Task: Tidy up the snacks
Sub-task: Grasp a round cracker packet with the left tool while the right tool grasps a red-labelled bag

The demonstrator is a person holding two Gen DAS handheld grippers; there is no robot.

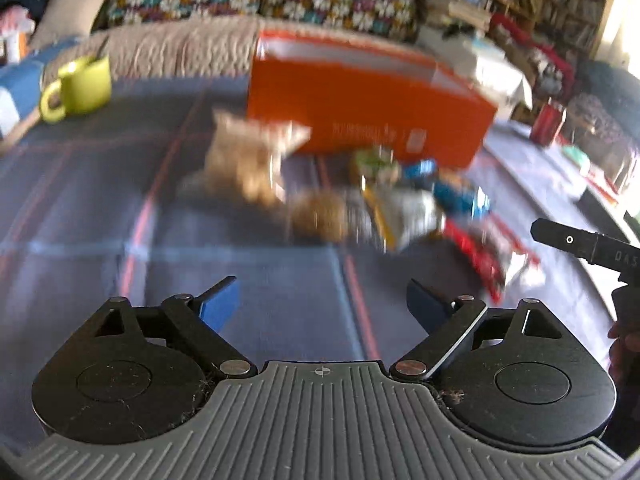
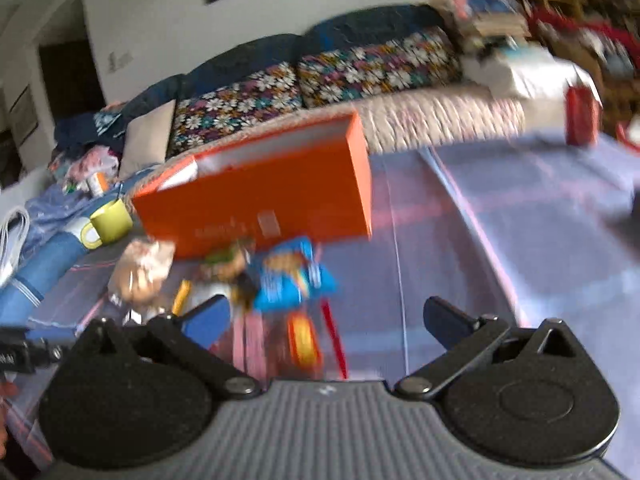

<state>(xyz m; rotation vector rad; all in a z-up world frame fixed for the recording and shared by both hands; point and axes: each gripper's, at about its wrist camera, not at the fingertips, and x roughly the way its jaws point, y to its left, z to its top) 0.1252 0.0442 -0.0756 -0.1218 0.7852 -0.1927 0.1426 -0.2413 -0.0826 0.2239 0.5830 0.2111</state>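
Pretty blurry shot, but going left to right on the bench [image 1: 100,200], which has a blue-grey cloth with red and pale stripes: there's a lime green mug [image 1: 82,86] far left near the back edge, then the snacks. First is a clear bag of tan, lumpy stuff [image 1: 248,160] sitting a bit apart from the others, just in front of the left end of the open orange box [image 1: 360,112]. Next to it is a round brownish snack [image 1: 320,216], a green-topped packet [image 1: 374,164] right by the box's front wall, a silver and yellow wrapper [image 1: 404,212], a bright blue packet [image 1: 460,192] and a red and silver one [image 1: 488,256] nearest the right. They're all piled loosely together, touching or overlapping, can't read any labels. A red can [image 1: 548,122] stands further right. Both tongs are spread wide with nothing between them: left tongs [image 1: 320,304] over bare cloth, right tongs [image 2: 326,320] just above the blue packet [image 2: 288,280] and the red one.
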